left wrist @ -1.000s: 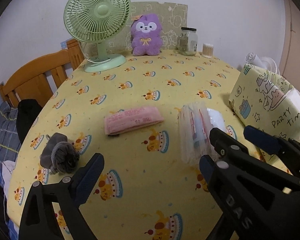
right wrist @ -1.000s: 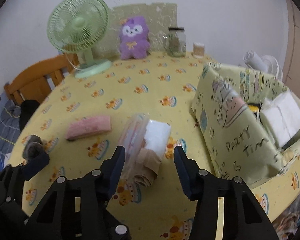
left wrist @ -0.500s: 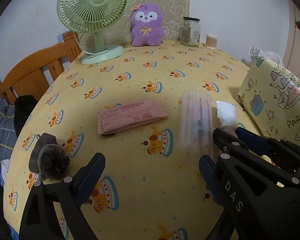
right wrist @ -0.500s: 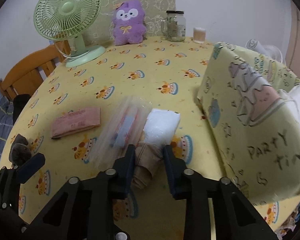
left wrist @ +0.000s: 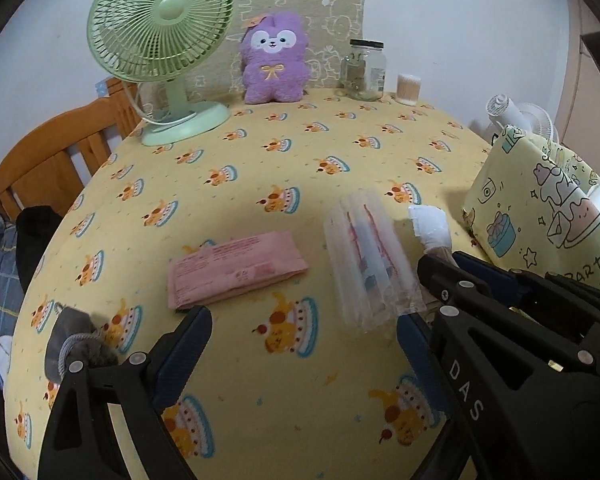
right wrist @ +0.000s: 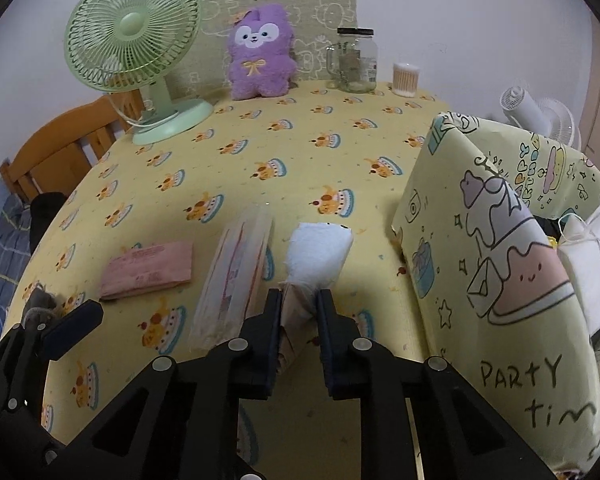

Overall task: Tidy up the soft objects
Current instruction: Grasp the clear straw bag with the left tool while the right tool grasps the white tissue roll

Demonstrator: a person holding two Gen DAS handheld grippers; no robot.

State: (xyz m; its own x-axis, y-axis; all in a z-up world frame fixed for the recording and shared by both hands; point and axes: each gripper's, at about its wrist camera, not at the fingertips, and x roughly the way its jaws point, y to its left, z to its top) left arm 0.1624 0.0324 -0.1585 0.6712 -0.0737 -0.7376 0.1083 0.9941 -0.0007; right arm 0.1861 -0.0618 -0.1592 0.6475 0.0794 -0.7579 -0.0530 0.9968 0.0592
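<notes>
My right gripper (right wrist: 299,312), nearest the lens: jaws pinched on the tan end of a soft rolled bundle, white crinkly wrap over beige fabric (right wrist: 318,254). The grip is low on the near end, prob. so the white part hangs free and the roll lifts off the yellow cake-print tabletop (right wrist: 260,152) w/o dragging its neighbour. My left gripper (left wrist: 300,344) hovers w/ jaws spread wide, holding nothing, over bare cloth between the dark grey knitted sock ball (left wrist: 74,344) at the near left edge and the clear plastic sleeve w/ red-and-blue print (left wrist: 370,264). My read: it waits its turn.

Just left of the bundle lies that sleeve, flat, nearly touching it; further left the flat pink printed packet (right wrist: 148,270), apart from both. To the right stands the pale-yellow cartoon-print "Party Time" fabric bin (right wrist: 496,272), open top, w/ a folded white cloth (right wrist: 592,264) already inside. Likely that's where the soft items go, hence its spot right by my right gripper.

Far end, parked against the wall and out of the work zone: green desk fan (right wrist: 134,44), purple plush bunny (right wrist: 259,52), glass jar w/ black lid (right wrist: 356,60), small tub of cotton swabs (right wrist: 406,79).

Vs. 1 s ago: right jaws stood open around the bundle, by half a sec ago they'd narrowed, now they're clamped on it. The white end looks raised and tilted, so the lift may have begun. Left gripper shifted closer to the cloth; its jaws are as wide as before. Packet, sleeve, sock ball unmoved.
</notes>
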